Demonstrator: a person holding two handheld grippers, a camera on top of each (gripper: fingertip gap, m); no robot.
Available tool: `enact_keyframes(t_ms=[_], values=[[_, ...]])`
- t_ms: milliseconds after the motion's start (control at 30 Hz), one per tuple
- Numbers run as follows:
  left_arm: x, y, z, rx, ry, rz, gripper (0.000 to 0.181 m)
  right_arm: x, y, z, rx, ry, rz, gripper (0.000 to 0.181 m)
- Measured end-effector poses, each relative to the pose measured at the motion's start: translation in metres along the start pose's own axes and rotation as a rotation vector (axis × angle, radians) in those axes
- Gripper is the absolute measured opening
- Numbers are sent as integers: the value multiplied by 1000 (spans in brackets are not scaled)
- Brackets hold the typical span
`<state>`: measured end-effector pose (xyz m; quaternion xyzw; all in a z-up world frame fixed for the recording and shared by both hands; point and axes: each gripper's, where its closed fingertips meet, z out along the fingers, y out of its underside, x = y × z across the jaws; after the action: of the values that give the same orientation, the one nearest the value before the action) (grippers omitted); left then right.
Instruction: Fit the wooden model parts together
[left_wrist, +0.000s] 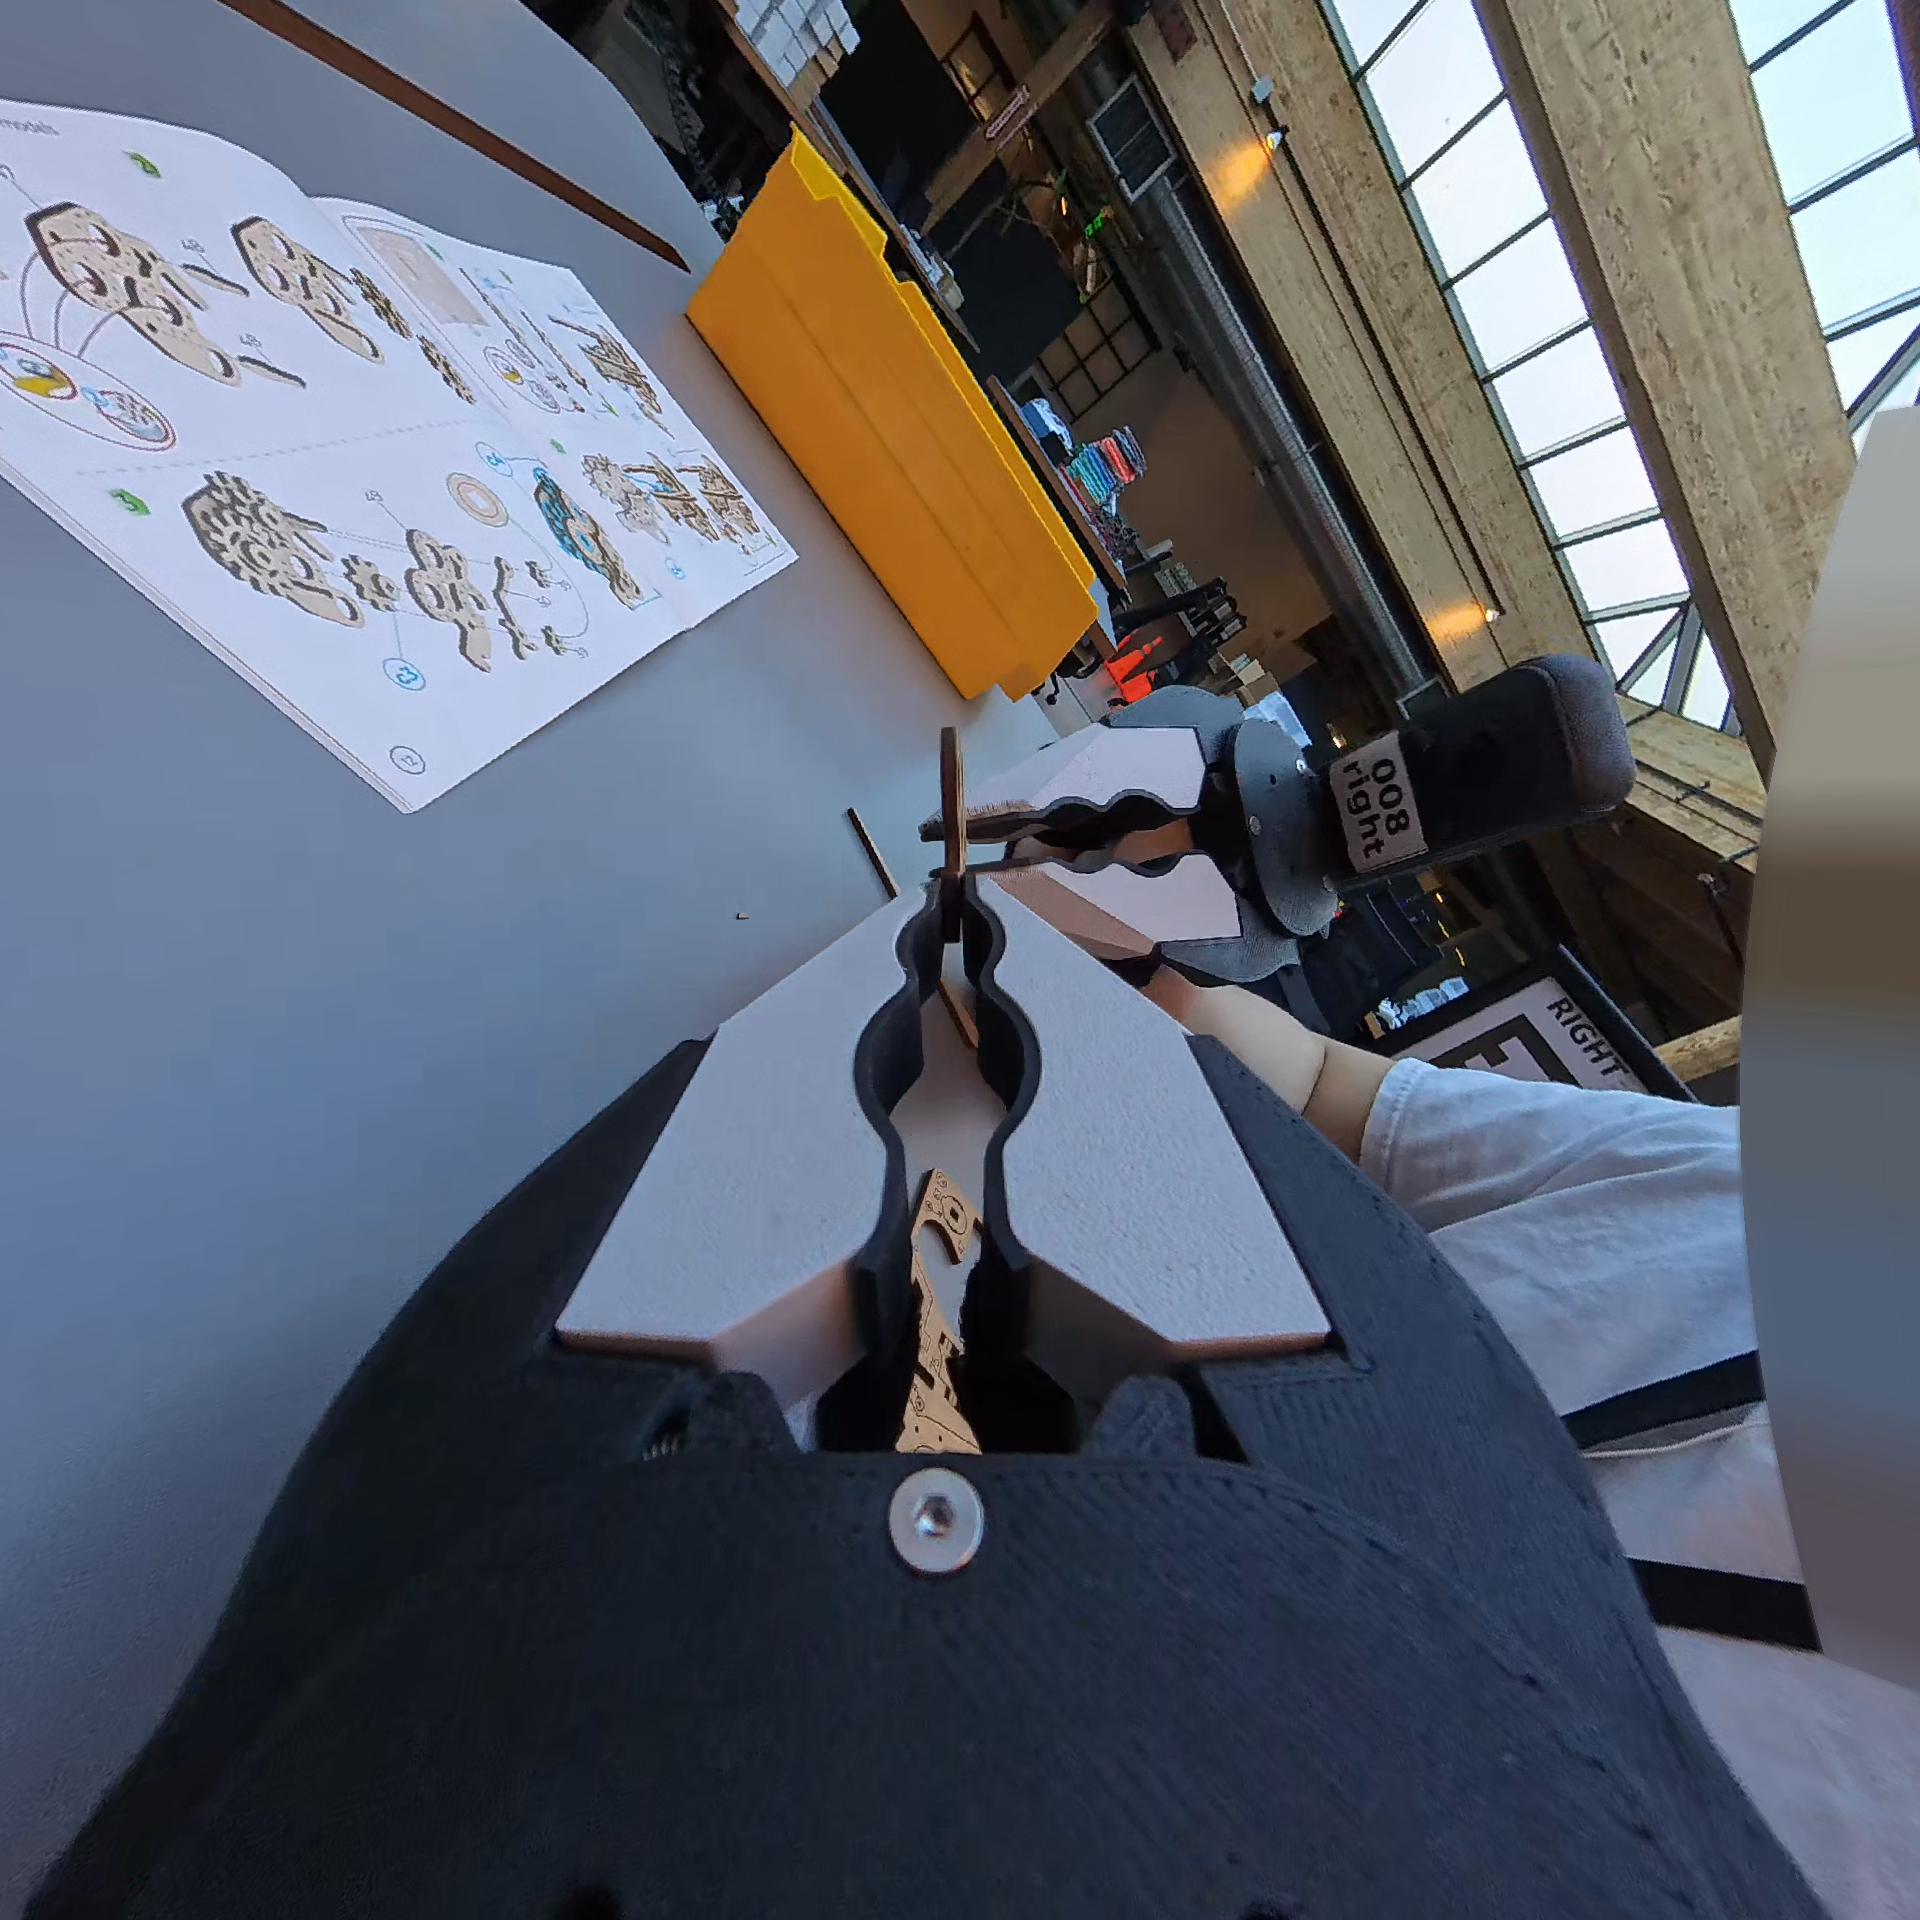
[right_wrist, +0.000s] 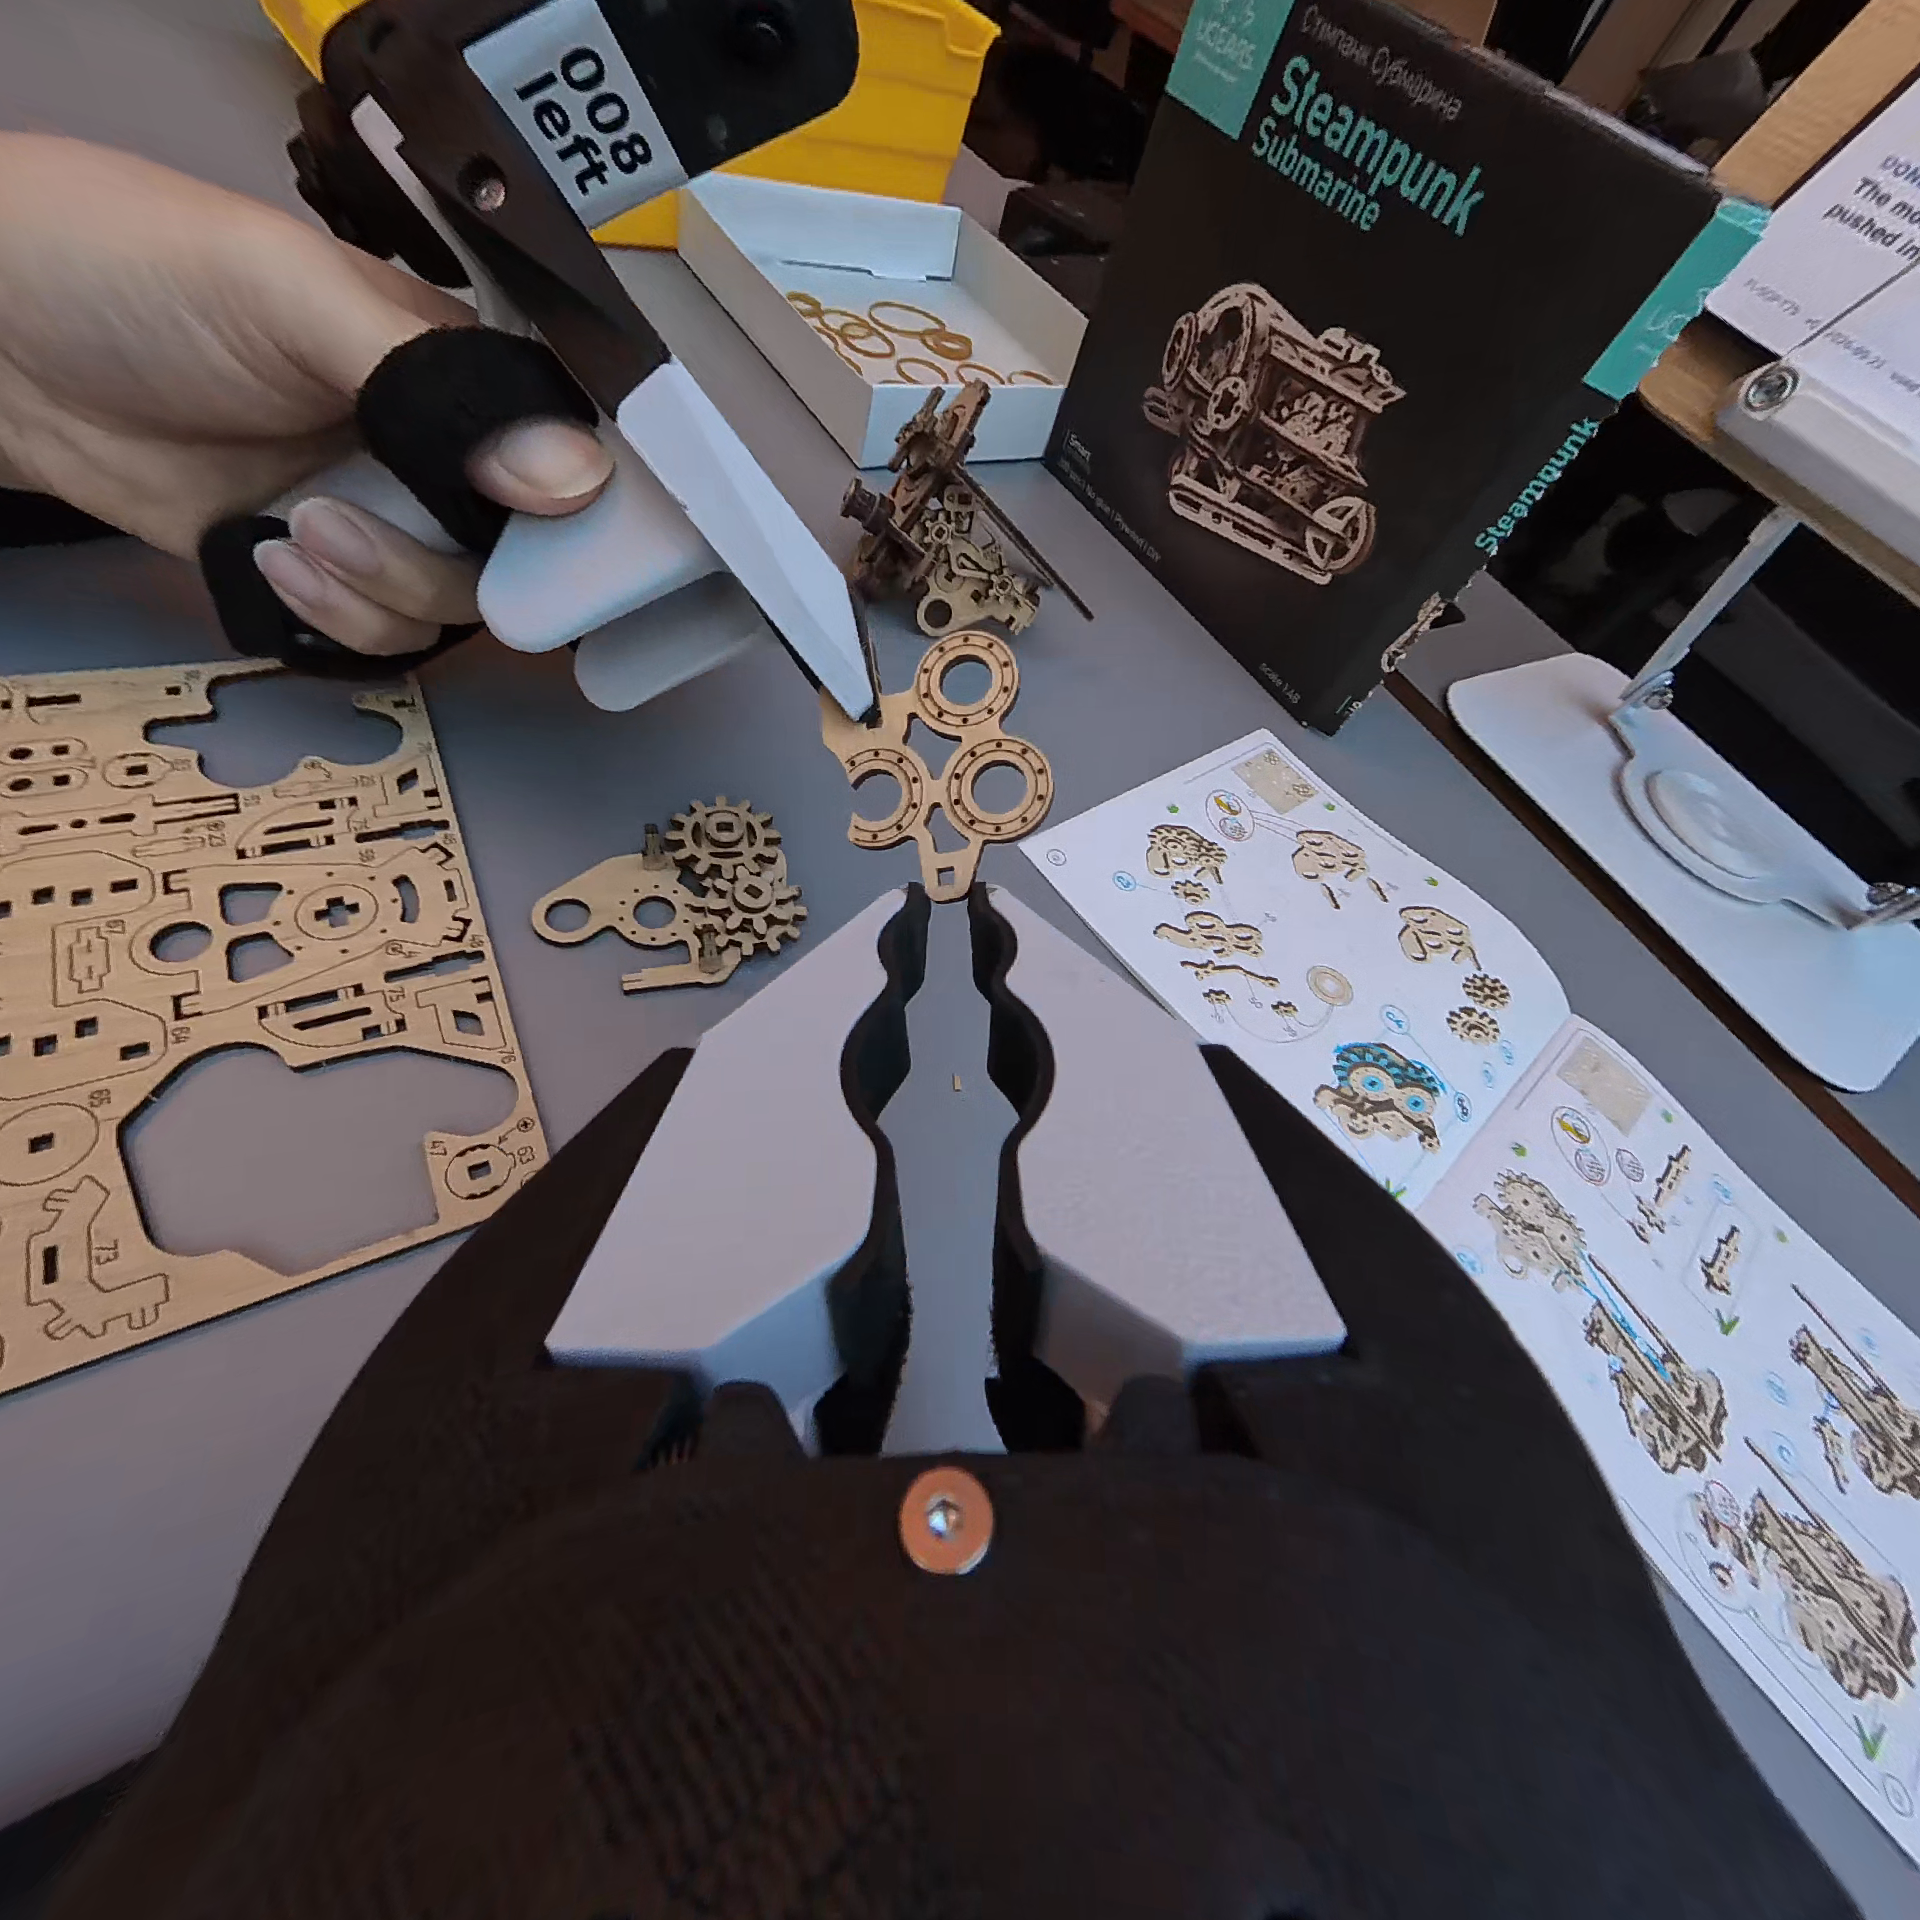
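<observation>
**A:** What carries writing here?

**B:** Plenty, though I'll leave the words unread. Each gripper body has a small printed label. A dark product box (right_wrist: 1361, 384) with teal lettering and a picture of a wooden machine stands upright at the back of the grey counter (right_wrist: 582, 790). An open instruction booklet (right_wrist: 1455, 1091) with numbered assembly drawings lies to the right, and the laser-cut plywood sheet (right_wrist: 208, 987) on the left has tiny part numbers burnt into it. A printed page sits on a stand at the far right.

**A:** And the piece being worked on?

**B:** A flat three-ring wooden plate (right_wrist: 945, 769) is held in the air above the counter, between the two tools. The right gripper (right_wrist: 943, 896) pinches its small bottom tab, jaws nearly closed on it. The left gripper (right_wrist: 868, 707) comes down at a slant from the upper left and clamps the plate's upper-left edge with its tips.

**A:** How is the left one held?

**B:** A hand (right_wrist: 208, 395) wraps its handle, fingers through black loops. In the left wrist view the plate appears edge-on at the closed fingertips.

**A:** Other wooden parts?

**B:** A gear subassembly (right_wrist: 696, 904) lies flat just left of the right gripper's tips, and a taller built-up mechanism (right_wrist: 945, 530) stands behind, near a white tray of rubber bands (right_wrist: 883, 332). A yellow bin (left_wrist: 894, 416) sits at the counter's far edge.
</observation>
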<state>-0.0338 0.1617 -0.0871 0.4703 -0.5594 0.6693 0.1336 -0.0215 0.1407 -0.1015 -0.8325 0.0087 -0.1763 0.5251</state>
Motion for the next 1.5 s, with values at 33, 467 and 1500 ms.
enact_keyframes(t_ms=[33, 467, 1500], values=[[-2, 1, 1, -1, -7, -6, 0, 0, 3, 1, -18, -3, 6, 6], [0, 21, 1, -170, 4, 36, 0, -8, 7, -7, 30, -162, -151, 6], [9, 36, 8, -231, 16, -14, 0, -18, -10, -12, 162, -103, -314, 44]])
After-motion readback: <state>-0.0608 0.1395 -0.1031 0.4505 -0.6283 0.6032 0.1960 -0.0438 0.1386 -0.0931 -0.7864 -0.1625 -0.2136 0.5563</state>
